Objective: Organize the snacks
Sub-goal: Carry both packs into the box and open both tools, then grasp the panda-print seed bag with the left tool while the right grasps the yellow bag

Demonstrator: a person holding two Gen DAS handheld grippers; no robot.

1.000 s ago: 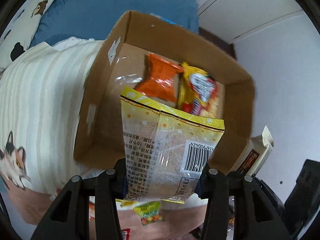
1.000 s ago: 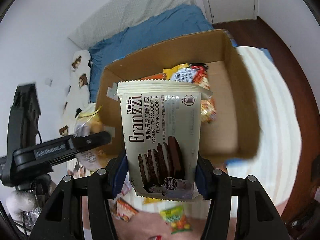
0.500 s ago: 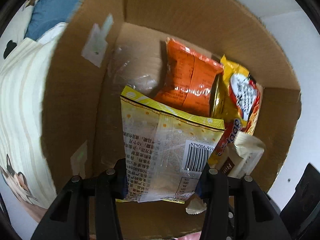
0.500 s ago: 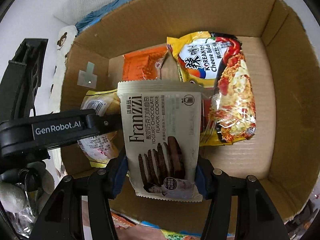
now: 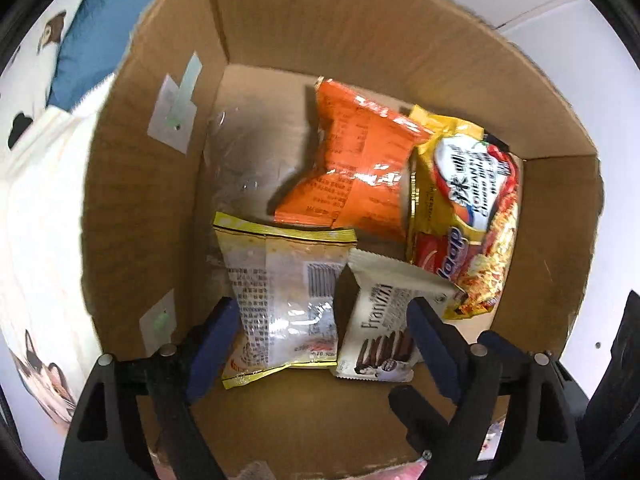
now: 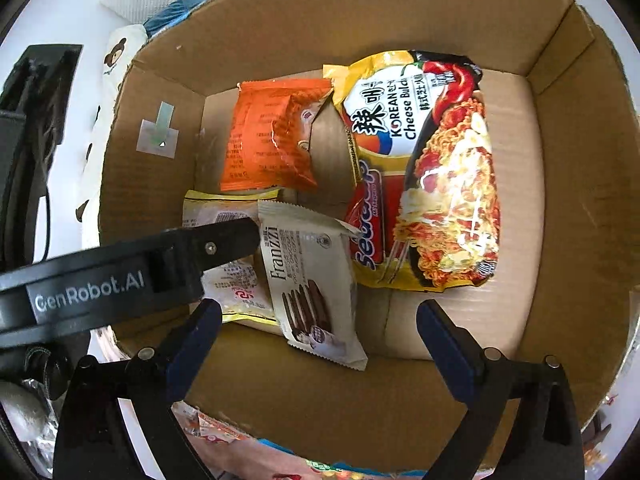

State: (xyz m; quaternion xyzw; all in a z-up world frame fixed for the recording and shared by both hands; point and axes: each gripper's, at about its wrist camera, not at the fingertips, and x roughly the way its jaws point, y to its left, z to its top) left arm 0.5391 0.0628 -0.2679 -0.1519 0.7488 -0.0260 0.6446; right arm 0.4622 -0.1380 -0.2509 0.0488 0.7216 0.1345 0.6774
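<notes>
A cardboard box (image 5: 360,32) (image 6: 360,12) holds several snack packs. A yellow-edged clear snack bag (image 5: 284,292) (image 6: 236,280) and a white Franzzi cookie pack (image 5: 384,320) (image 6: 312,280) lie on the box floor side by side. My left gripper (image 5: 320,340) is open above them, its jaws wide apart; one of its arms crosses the right wrist view (image 6: 120,276). My right gripper (image 6: 320,344) is open and empty above the box floor. An orange pack (image 5: 356,168) (image 6: 268,136) and a yellow Korean cheese noodle pack (image 5: 468,208) (image 6: 432,168) lie farther in.
The box sits on a striped blanket (image 5: 36,200) with animal prints. A blue pillow (image 5: 92,40) lies behind it. More small snack packs (image 6: 216,432) lie outside the near box wall. White walls and a door are around.
Both grippers moved down into the box and opened. The left one let go of the yellow-edged bag and the right one let go of the Franzzi pack; both packs now lie on the box floor.
</notes>
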